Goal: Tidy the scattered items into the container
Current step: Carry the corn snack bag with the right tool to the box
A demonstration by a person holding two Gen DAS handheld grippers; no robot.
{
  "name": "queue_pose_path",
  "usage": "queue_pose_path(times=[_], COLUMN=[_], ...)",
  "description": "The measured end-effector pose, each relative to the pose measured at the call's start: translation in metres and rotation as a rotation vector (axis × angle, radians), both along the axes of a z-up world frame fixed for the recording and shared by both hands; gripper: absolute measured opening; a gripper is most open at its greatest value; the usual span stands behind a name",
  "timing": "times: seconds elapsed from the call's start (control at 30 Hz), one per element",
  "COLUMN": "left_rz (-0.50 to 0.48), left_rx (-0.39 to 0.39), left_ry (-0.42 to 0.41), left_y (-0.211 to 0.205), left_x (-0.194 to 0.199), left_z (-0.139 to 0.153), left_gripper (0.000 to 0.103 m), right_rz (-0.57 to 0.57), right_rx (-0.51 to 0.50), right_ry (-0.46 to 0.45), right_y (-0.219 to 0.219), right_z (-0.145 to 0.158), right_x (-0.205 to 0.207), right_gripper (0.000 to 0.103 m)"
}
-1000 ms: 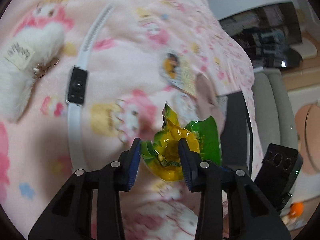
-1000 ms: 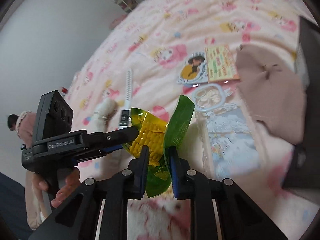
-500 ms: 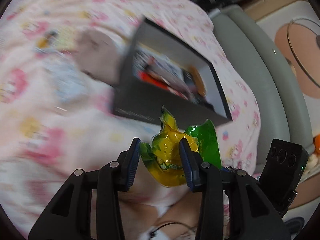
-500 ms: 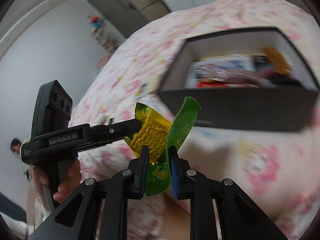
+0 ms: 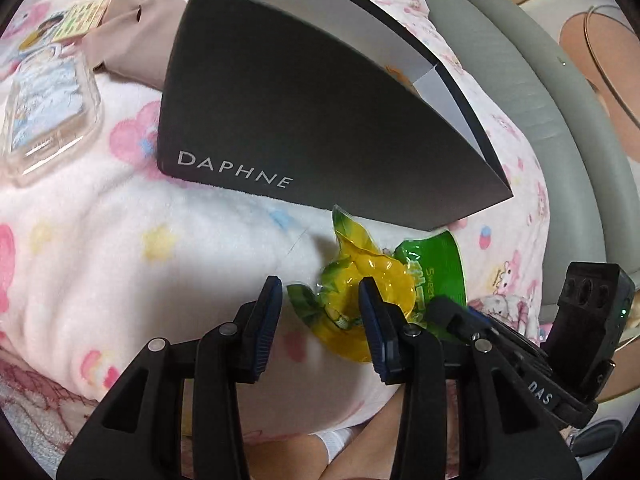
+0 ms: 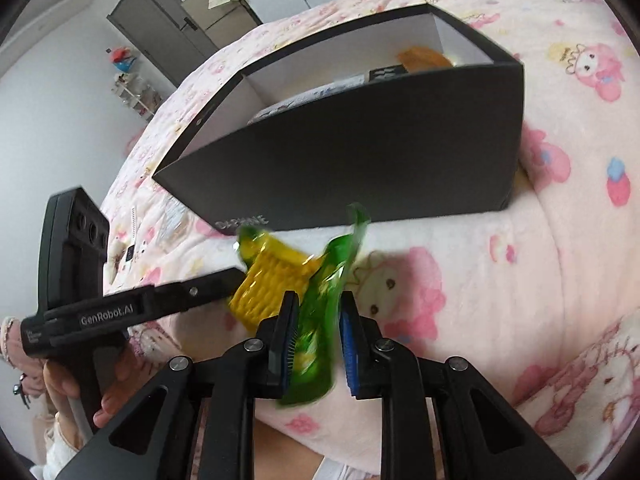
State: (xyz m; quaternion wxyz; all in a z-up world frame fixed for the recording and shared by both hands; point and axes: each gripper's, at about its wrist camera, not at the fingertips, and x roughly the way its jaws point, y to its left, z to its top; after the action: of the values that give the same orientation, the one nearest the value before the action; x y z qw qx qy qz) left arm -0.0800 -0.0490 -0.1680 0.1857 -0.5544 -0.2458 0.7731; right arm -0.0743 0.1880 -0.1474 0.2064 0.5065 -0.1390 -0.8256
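Box (image 5: 312, 120) reads "DAPHNE"; corn pack (image 5: 360, 292) shows "SWEE…"; left gripper (image 5: 320, 308) marked "GenRobot.AI". Pack hangs just before box's near wall, over pink blanket (image 5: 120, 240). Both grippers parted: left wide, w/ pack beside one finger; right gripper (image 6: 316, 336) loose around the green flap. Clear case (image 5: 48, 92) left of box.
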Motion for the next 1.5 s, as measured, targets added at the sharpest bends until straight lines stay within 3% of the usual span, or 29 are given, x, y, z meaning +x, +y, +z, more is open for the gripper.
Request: queue_pose_path(times=[0.1,0.17,0.27,0.47,0.53,0.63,0.73,0.77,0.9,1.0,1.1,1.13,1.2,1.27,1.33,1.43,1.5], left_rz=[0.035,0.045,0.046,0.071,0.081,0.084,0.078,0.074,0.078,0.081,0.075,0.053,-0.001,-0.044,-0.054,-0.049,-0.050], left_rx=[-0.032,-0.033,-0.008,-0.045,-0.029,0.025,0.086,0.083,-0.050,-0.065,0.007,0.064,0.159,0.160,0.125,0.195,0.218], left_ry=[0.041,0.078,0.041,-0.012,0.017,0.050,0.041,0.029,-0.030,-0.006,0.005,-0.009,-0.055,-0.084,-0.059,-0.061,-0.046], left_y=[-0.003,-0.005,-0.012,-0.020,-0.025,-0.034,-0.041,-0.041,-0.034,-0.037,-0.043,-0.043,-0.038,-0.032,-0.031,-0.036,-0.038], left_x=[0.003,0.005,0.002,-0.004,-0.002,0.001,0.001,0.000,0.002,0.004,0.004,0.003,0.001,0.001,0.002,-0.001,0.004], left_z=[0.009,0.014,0.007,0.000,0.006,0.013,0.013,0.011,0.003,0.010,0.012,0.010,0.002,-0.001,0.004,0.009,0.020], left_gripper=[0.039,0.039,0.039,0.039,0.039,0.039,0.039,0.039,0.038,0.038,0.043,0.051,0.054,0.054,0.053,0.042,0.042], right_rz=[-0.096,-0.088,-0.041,-0.076,-0.095,-0.077,-0.054,-0.051,-0.081,-0.100,-0.130,-0.131,-0.104,-0.057,-0.048,-0.046,-0.032], right_rx=[-0.028,-0.066,0.018,0.039,0.004,-0.196,-0.141,-0.101,-0.098,-0.105,-0.085,-0.092,-0.125,-0.169,-0.175,-0.207,-0.217], right_ry=[-0.048,-0.037,0.016,-0.042,-0.013,-0.027,-0.011,-0.012,-0.079,-0.093,-0.067,-0.066,-0.085,-0.123,-0.118,-0.101,-0.047], right_y=[0.005,0.000,-0.014,-0.001,0.010,0.019,0.010,0.007,0.015,0.027,0.038,0.041,0.040,0.026,0.017,0.020,0.023], right_z=[0.000,0.005,0.011,-0.003,0.005,0.011,0.012,0.010,-0.005,-0.009,-0.003,-0.003,-0.008,-0.019,-0.025,-0.016,0.004], right_x=[-0.006,-0.006,-0.003,-0.004,0.003,0.005,0.005,0.004,0.002,0.007,0.012,0.011,0.006,0.000,-0.001,-0.001,0.000], right_gripper=[0.018,0.018,0.018,0.018,0.018,0.018,0.018,0.018,0.018,0.018,0.018,0.018,0.018,0.020,0.020,0.020,0.020])
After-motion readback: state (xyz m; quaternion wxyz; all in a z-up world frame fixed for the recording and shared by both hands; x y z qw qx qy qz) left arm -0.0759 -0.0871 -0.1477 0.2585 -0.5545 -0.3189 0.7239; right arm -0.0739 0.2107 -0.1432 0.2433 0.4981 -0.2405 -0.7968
